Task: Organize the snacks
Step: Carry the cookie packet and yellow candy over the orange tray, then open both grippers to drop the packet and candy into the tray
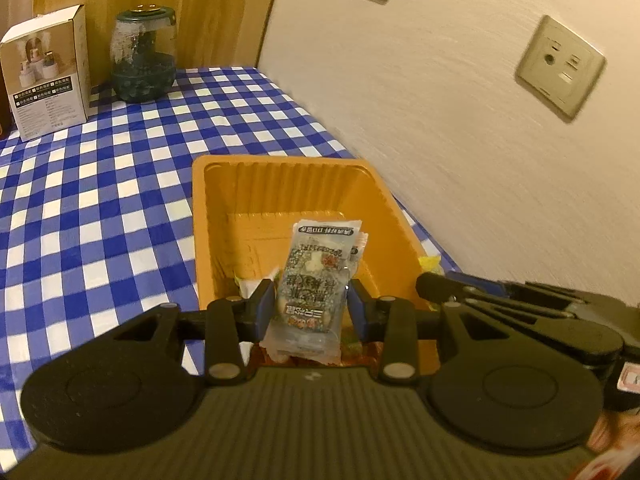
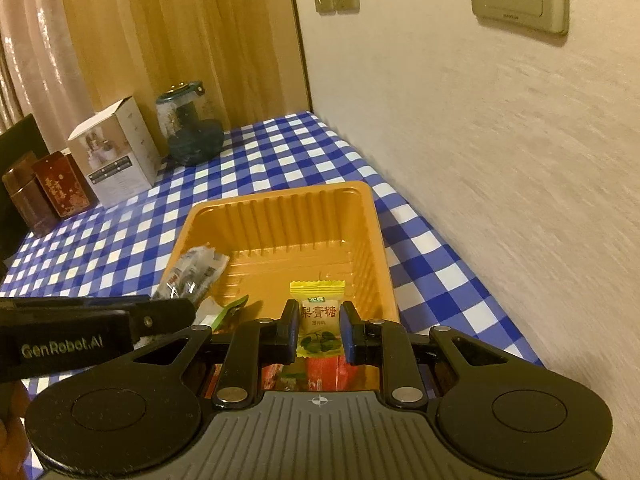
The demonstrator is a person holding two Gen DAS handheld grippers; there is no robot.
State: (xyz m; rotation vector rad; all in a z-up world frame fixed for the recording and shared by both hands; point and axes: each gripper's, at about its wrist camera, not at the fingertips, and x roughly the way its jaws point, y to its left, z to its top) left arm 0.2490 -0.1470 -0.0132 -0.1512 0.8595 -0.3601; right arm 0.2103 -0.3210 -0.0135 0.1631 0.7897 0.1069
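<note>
Over the orange tray (image 2: 280,216), the left gripper (image 1: 312,300) clamps a clear snack packet (image 1: 316,276) while the right gripper (image 2: 319,330) clamps a yellow candy (image 2: 319,320).

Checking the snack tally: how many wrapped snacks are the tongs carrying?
2: a clear printed nut packet in the left tongs, a yellow candy packet in the right tongs. More may hide below.

Black gripper (image 2: 319,330) linkages, blue pads, silver rivets, "GenRobot.AI" lettering.
</note>
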